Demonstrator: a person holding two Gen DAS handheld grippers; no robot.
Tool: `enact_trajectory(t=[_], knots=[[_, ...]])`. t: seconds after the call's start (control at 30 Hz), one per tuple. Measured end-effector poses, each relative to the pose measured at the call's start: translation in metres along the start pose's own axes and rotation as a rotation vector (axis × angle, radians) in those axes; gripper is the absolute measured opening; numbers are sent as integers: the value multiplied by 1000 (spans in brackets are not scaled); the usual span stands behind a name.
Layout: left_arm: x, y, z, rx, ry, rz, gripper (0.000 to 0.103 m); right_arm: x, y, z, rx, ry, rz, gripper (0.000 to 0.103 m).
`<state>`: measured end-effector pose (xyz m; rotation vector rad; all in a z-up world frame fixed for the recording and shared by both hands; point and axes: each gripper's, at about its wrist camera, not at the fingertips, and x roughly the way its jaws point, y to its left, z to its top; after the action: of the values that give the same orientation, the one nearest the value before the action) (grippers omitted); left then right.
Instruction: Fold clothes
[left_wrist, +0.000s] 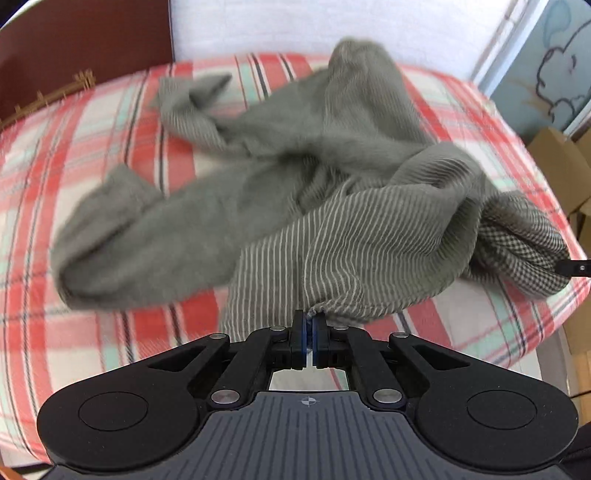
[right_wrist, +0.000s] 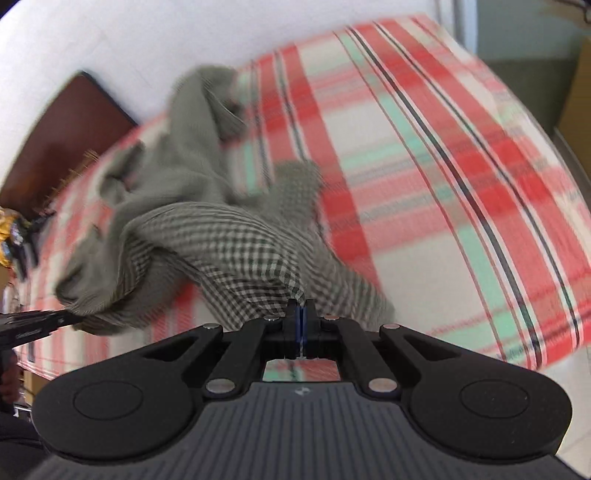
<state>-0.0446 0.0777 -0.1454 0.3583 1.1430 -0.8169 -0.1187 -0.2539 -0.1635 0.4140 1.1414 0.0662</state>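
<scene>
Left gripper clamped on hem of grey striped garment; right gripper clamped on its checked edge. Garment bunched mid-bed, sleeves toward far edge. Advice: spread hands evenly, keep cloth taut, lay flat before folding.

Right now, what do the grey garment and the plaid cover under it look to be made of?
Garment: soft woven or knit cloth, matte; it drapes and bunches in loose folds, with fine pale stripes on one face and a small check on another part. Exact fibre unclear.
Cover: thin woven fabric, matte, red, mint and cream plaid, lying smooth over a padded surface. Cotton-like, though blur leaves that open.
</scene>
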Motion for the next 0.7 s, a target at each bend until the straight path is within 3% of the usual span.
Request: enact_trajectory(t=[0.17,0.2,0.23,0.27,0.3,0.33,0.4,0.5,0.7], knots=[[24,-1,-9,-27,40,24,0,31,-15,-14,16,84,-45,2],[28,0,-10,-33,52,29,9,36,-15,-16,18,99,-54,6],[30,1,-10,-38,61,34,27,38,-14,-16,13,107,-62,9],[30,1,-10,-41,67,41,28,36,-11,-14,-4,104,-70,11],[26,1,-10,-42,60,47,32,32,-7,-12,-25,95,-79,23],[18,3,-9,-44,45,42,41,25,-4,-9,-44,77,-87,47],[1,8,-7,-52,7,23,57,5,3,-1,-78,24,-101,69],[-25,16,2,-44,-55,-2,62,-27,16,13,-132,-60,-98,67],[-40,27,43,-29,-167,73,70,-48,70,56,-238,-177,14,67]])
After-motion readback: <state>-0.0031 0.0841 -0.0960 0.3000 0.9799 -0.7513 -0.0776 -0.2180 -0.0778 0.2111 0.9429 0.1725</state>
